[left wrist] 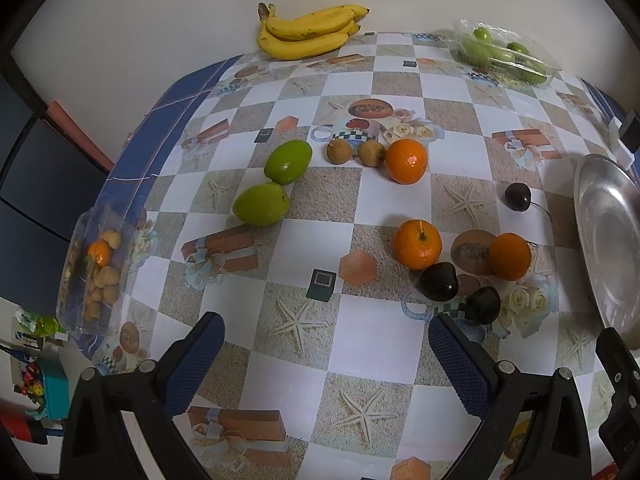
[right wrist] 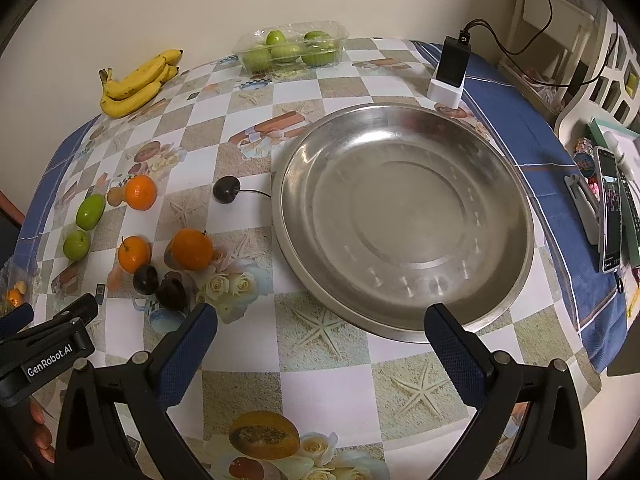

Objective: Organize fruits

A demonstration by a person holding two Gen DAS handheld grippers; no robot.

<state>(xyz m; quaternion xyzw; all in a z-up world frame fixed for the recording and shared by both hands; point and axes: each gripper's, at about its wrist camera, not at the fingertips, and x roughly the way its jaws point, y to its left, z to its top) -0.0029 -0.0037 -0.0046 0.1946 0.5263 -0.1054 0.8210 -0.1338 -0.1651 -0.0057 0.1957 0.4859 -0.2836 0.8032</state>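
We hold both grippers spread and carrying nothing: the left gripper (left wrist: 326,344) faces the loose oranges (left wrist: 417,244), green fruits (left wrist: 288,161) and dark cherries (left wrist: 438,282) ahead. Just ahead of the right gripper (right wrist: 320,334), the steel plate (right wrist: 404,216) holds no fruit, so we judge the sorting not yet begun.

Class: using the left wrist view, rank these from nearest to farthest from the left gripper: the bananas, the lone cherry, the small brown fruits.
From the left gripper:
1. Lone cherry, right, mid-table.
2. Small brown fruits, centre, farther back.
3. Bananas, far edge by the wall.
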